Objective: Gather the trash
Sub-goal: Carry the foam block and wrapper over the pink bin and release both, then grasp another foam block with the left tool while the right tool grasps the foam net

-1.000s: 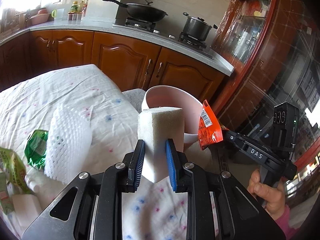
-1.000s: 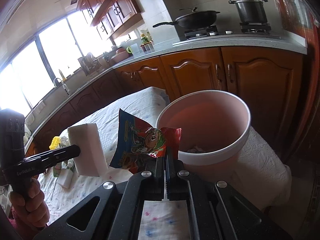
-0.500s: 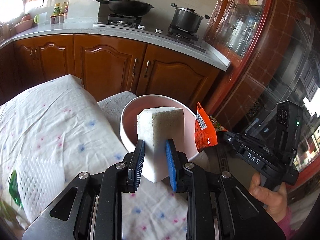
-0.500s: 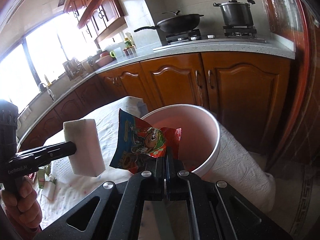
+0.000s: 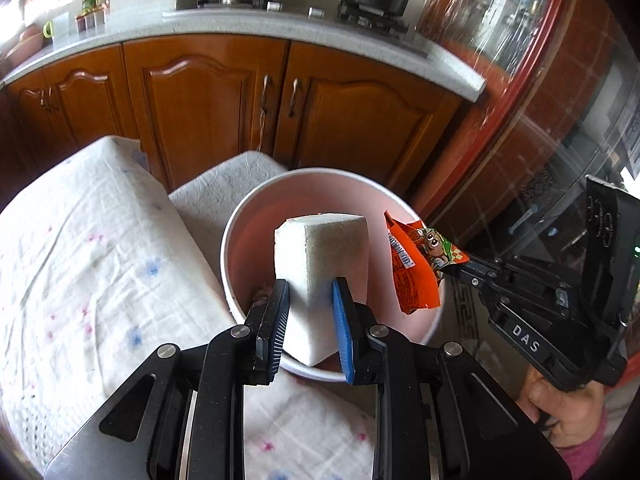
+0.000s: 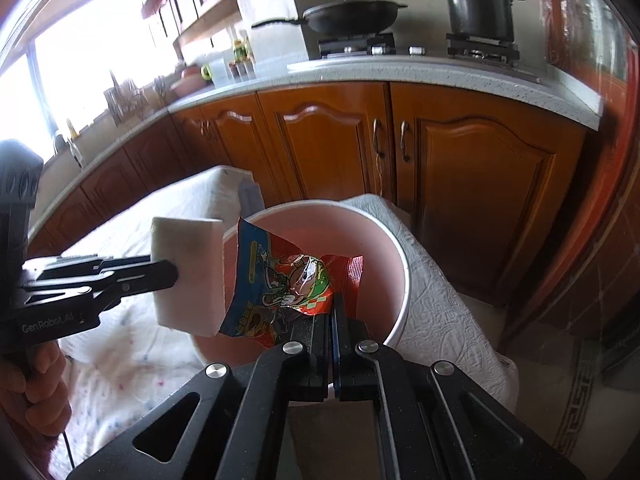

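My left gripper [image 5: 308, 298] is shut on a white foam block [image 5: 320, 256] and holds it over the near rim of a pink bin [image 5: 248, 232]. My right gripper [image 6: 334, 312] is shut on a red and blue snack wrapper [image 6: 288, 284] and holds it above the bin's [image 6: 384, 236] opening. The wrapper [image 5: 416, 268] and right gripper [image 5: 464, 266] show at the right of the left wrist view. The foam block [image 6: 188, 272] and left gripper [image 6: 168, 274] show at the left of the right wrist view. Some scraps lie at the bin's bottom.
The bin stands on a white cloth-covered stool [image 6: 452, 312] beside a table with a white flowered cloth [image 5: 80, 272]. Wooden kitchen cabinets [image 5: 208, 108] and a counter with a wok [image 6: 352, 10] and pot [image 6: 480, 10] run behind. A glass cabinet [image 5: 552, 112] is at the right.
Both grippers have moved toward the bin and tilted down over it. The foam block and the wrapper now hang above its opening. The table's other litter has left the left wrist view.
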{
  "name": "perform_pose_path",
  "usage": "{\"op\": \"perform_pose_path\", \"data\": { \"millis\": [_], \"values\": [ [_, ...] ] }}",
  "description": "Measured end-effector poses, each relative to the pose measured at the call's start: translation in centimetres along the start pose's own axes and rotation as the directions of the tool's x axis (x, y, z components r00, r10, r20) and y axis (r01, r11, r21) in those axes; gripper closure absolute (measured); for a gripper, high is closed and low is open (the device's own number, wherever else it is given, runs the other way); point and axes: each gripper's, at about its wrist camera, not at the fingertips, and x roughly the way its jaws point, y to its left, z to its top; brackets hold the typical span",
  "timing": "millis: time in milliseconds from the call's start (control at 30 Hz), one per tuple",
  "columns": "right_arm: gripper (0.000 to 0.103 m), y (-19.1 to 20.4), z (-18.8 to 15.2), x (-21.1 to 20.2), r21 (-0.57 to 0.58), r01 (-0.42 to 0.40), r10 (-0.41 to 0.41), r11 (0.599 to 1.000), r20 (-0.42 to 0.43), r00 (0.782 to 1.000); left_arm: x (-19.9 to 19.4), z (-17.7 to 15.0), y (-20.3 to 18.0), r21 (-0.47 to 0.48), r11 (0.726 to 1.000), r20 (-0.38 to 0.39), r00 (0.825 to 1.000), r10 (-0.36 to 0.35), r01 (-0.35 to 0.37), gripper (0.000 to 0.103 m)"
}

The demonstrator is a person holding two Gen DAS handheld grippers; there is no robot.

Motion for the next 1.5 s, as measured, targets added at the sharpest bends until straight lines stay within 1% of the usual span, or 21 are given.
{"op": "perform_pose_path", "data": {
  "millis": [100,233,333,367,467,533,567,600,633,700,867,933,1000,1033,1067,1100,1167,1233,1300,1433,1500],
  "values": [
    [0.102,0.2,0.1,0.8,-0.026,0.009,-0.009,1.000,-0.028,1.000,1.1,0.3,0.1,-0.005,1.000,-0.034,0.999,-0.005,0.005,0.082],
    [0.102,0.1,0.3,1.8,-0.044,0.016,-0.018,0.999,-0.061,0.998,2.1,0.7,0.2,-0.010,1.000,-0.061,0.998,0.005,-0.006,0.081],
    [0.100,0.0,0.4,2.5,-0.049,0.022,-0.025,0.999,-0.082,0.996,2.6,0.7,0.5,-0.033,0.999,-0.085,0.996,-0.010,0.007,0.078],
    [0.097,-0.1,0.4,2.7,-0.048,0.023,-0.027,0.999,-0.088,0.996,2.7,0.7,0.6,-0.040,0.999,-0.089,0.996,-0.018,0.014,0.077],
    [0.097,-0.3,0.2,2.8,-0.041,0.015,-0.019,0.999,-0.096,0.995,2.6,0.5,0.5,-0.038,0.999,-0.085,0.996,-0.014,0.010,0.075],
    [0.096,-0.5,0.2,2.7,-0.035,0.009,-0.012,0.999,-0.095,0.995,2.5,0.4,0.5,-0.037,0.999,-0.082,0.997,-0.013,0.010,0.067],
    [0.096,-0.6,0.2,2.6,-0.031,0.005,-0.008,1.000,-0.093,0.996,2.4,0.4,0.5,-0.039,0.999,-0.078,0.997,-0.013,0.010,0.060],
    [0.095,-0.6,0.1,2.5,-0.027,0.003,-0.005,1.000,-0.090,0.996,2.4,0.3,0.5,-0.041,0.999,-0.075,0.997,-0.012,0.008,0.057],
    [0.094,-0.8,0.1,2.4,-0.022,-0.002,0.000,1.000,-0.085,0.996,2.3,0.3,0.5,-0.043,0.999,-0.070,0.997,-0.012,0.009,0.057],
    [0.084,-0.8,0.0,2.1,-0.014,-0.003,0.002,1.000,-0.076,0.997,1.9,0.1,0.7,-0.052,0.999,-0.062,0.998,-0.014,0.011,0.057],
    [0.083,-1.0,-0.5,0.9,0.019,-0.016,0.017,1.000,-0.043,0.999,0.3,-1.1,1.3,-0.084,0.996,-0.022,1.000,-0.017,0.015,0.057],
    [0.078,-1.0,-0.9,0.1,0.038,-0.034,0.035,0.999,-0.020,0.999,-0.6,-1.8,1.8,-0.108,0.994,-0.002,1.000,-0.029,0.028,0.057],
    [0.065,-0.8,-1.2,-0.6,0.054,-0.054,0.053,0.997,0.005,0.999,-1.6,-2.7,2.2,-0.134,0.990,0.022,0.999,-0.036,0.039,0.057],
    [0.062,-0.7,-1.4,-1.0,0.064,-0.068,0.067,0.996,0.020,0.998,-2.1,-3.1,2.3,-0.144,0.989,0.035,0.999,-0.037,0.041,0.057],
    [0.055,-0.7,-1.6,-1.3,0.072,-0.079,0.077,0.994,0.032,0.997,-2.6,-3.7,2.5,-0.153,0.987,0.050,0.998,-0.037,0.044,0.057],
    [0.051,-0.5,-1.8,-1.6,0.082,-0.087,0.084,0.993,0.045,0.995,-3.2,-4.3,2.7,-0.161,0.986,0.065,0.997,-0.033,0.043,0.057],
    [0.047,-0.2,-2.3,-2.2,0.099,-0.099,0.092,0.990,0.072,0.993,-4.3,-5.3,3.0,-0.175,0.984,0.091,0.996,-0.022,0.038,0.057],
    [0.045,0.2,-2.7,-2.8,0.108,-0.117,0.107,0.987,0.097,0.990,-5.4,-6.6,3.6,-0.195,0.980,0.120,0.993,-0.004,0.028,0.057],
    [0.040,0.7,-3.2,-3.4,0.120,-0.128,0.113,0.985,0.118,0.986,-6.3,-7.7,4.1,-0.215,0.976,0.136,0.991,0.002,0.028,0.057],
    [0.037,2.1,-4.2,-4.2,0.131,-0.159,0.139,0.979,0.145,0.980,-8.0,-9.9,5.3,-0.256,0.966,0.159,0.987,0.010,0.031,0.057],
    [0.035,3.0,-4.8,-4.5,0.127,-0.166,0.146,0.978,0.157,0.977,-9.0,-11.1,5.8,-0.270,0.963,0.181,0.983,0.030,0.020,0.057]
  ]
}}
